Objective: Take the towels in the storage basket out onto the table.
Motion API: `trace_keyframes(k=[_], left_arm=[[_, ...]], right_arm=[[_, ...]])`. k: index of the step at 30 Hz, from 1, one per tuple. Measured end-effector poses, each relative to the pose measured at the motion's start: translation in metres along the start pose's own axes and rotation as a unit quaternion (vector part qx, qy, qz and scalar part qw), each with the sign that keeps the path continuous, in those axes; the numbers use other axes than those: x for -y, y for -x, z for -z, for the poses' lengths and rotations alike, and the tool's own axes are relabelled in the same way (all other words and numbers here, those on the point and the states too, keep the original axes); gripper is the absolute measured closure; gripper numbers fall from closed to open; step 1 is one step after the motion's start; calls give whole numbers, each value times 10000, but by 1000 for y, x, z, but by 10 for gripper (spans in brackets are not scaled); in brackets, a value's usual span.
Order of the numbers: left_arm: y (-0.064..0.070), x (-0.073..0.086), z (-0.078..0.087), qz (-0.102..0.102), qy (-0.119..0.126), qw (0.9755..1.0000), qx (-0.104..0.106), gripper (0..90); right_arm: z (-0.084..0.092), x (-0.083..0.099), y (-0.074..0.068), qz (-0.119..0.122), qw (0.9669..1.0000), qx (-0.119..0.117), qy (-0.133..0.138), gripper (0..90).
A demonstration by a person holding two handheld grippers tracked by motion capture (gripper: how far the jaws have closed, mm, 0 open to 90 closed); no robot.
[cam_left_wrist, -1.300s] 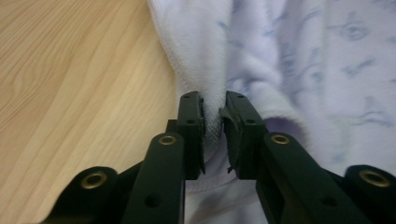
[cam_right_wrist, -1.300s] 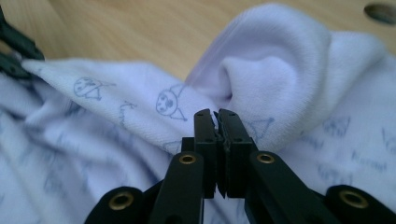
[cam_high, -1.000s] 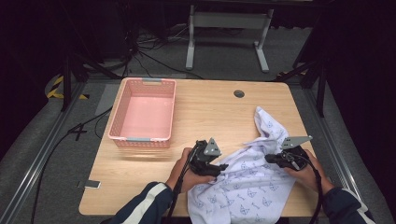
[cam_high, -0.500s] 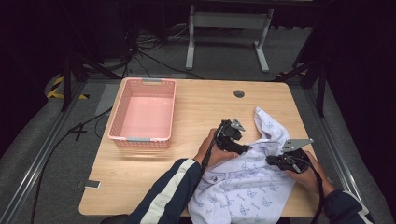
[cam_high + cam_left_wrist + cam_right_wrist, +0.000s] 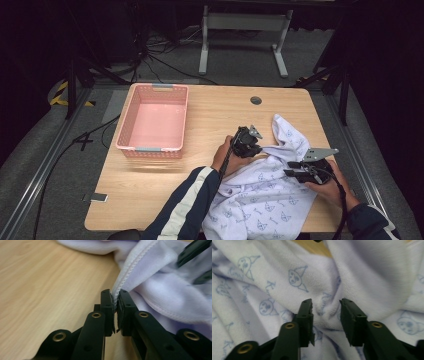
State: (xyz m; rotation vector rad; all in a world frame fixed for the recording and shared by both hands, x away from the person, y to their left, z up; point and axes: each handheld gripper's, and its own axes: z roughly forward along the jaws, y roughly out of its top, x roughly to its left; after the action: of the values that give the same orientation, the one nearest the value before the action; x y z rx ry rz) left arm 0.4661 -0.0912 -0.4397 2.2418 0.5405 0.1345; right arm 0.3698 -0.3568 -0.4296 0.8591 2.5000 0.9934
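Observation:
A pale lilac garment (image 5: 265, 195) printed with small blue cat faces lies crumpled at the table's front right. My left gripper (image 5: 258, 149) sits at the garment's left edge. In the left gripper view, that gripper (image 5: 115, 293) has just closed and is shut on a stitched hem of the cloth (image 5: 160, 290). My right gripper (image 5: 287, 169) rests on the garment's right side, pointing left. In the right gripper view, its jaws (image 5: 325, 303) have just been opening; they stand apart over a raised fold of the printed cloth (image 5: 274, 277), with the pads off it.
An empty pink plastic basket (image 5: 152, 150) stands at the table's left. The wooden table (image 5: 150, 190) has a round cable hole (image 5: 256, 100) near its far edge. A dark-sleeved arm with a white stripe (image 5: 185, 210) reaches in from the front.
My left gripper moved right and farther along the garment's edge, then stopped and shut on the hem. The right hand stayed put and its jaws opened.

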Motion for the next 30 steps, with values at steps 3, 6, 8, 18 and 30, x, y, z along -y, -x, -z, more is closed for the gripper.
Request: trace_keyframes(k=[3, 6, 8, 18, 30], left_arm=[[-13, 3, 11, 183, 65, 9996, -211, 838], [-30, 7, 18, 398, -19, 9974, -601, 838], [-41, 10, 20, 548, -126, 9951, -813, 838], [-86, 19, 21, 1196, -649, 9703, -1999, 829], [-108, 29, 24, 1672, -559, 9527, -2475, 680]], right_arm=[[15, -5, 12, -215, 9988, 173, 407, 542], [23, -10, 34, -576, 9940, 634, 683, 573], [16, -14, 52, -649, 9913, 970, 600, 614], [-43, -13, 103, -1027, 9838, 1392, -476, 691], [-30, 3, 117, -1392, 9744, 1684, -528, 695]])
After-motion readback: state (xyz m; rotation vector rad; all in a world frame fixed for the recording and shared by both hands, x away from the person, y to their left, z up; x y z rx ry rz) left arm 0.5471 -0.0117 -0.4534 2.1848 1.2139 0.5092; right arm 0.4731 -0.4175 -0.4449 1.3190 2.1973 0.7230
